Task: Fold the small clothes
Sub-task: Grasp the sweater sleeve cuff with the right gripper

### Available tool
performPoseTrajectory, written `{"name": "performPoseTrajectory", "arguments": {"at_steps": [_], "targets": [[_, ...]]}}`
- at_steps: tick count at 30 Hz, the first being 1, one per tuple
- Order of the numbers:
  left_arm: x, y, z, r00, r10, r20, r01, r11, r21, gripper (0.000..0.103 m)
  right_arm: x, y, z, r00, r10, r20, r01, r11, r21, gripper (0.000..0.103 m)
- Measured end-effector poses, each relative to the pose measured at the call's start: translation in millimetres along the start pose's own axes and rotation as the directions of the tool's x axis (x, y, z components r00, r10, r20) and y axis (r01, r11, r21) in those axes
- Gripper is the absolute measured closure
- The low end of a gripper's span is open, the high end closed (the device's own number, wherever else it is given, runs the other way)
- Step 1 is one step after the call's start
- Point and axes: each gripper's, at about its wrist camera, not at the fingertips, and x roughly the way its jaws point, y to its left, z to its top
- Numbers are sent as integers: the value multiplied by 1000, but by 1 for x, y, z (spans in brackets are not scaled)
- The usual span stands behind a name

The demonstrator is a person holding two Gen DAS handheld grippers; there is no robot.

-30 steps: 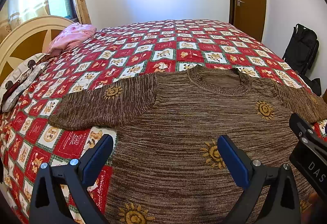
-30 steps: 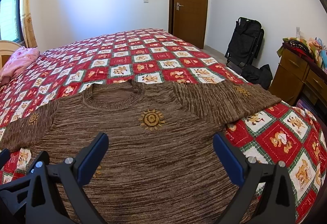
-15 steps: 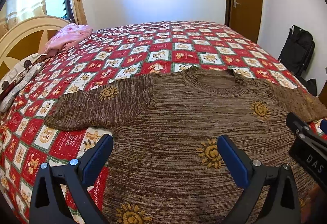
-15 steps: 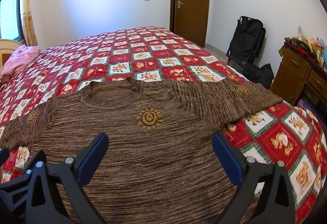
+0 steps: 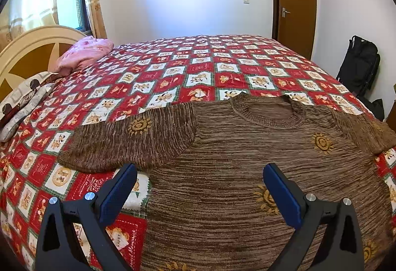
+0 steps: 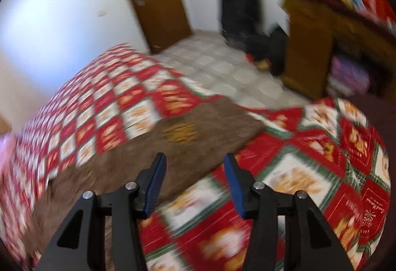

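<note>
A brown sweater (image 5: 247, 162) lies flat on the quilted bed (image 5: 198, 68), pink pillow (image 5: 84, 54) far left, left claw (image 5: 199, 187) wide, right claw (image 6: 194, 172) narrower, both empty.

The brown knitted sweater (image 5: 222, 147) looks coarse and matt. The red-and-white patchwork cloth quilt (image 5: 173, 73) looks smooth. The brown wooden door (image 5: 294, 4), upper right, shines faintly.
</note>
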Motion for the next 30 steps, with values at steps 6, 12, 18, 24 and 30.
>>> {"name": "performPoseTrajectory", "arguments": {"at_steps": [6, 12, 18, 24, 30], "targets": [[19, 3, -6, 997, -18, -71, 17, 1000, -20, 1, 52, -46, 19, 990, -20, -137, 43, 984, 171, 59], [26, 5, -4, 997, -3, -80, 2, 1000, -17, 1, 73, -39, 31, 989, -62, -134, 84, 983, 166, 59], [29, 6, -2, 996, -8, -85, 6, 1000, -20, 1, 96, -33, 37, 984, -116, -133, 132, 984, 116, 75], [27, 10, -1, 997, -10, -81, 8, 1000, -24, 1, 94, -33, 36, 976, -183, -119, 188, 981, 36, 93], [21, 15, 2, 998, -11, -65, 9, 999, -36, 1, 58, 10, 44, 987, -160, -11, 158, 983, -91, 93]]}}
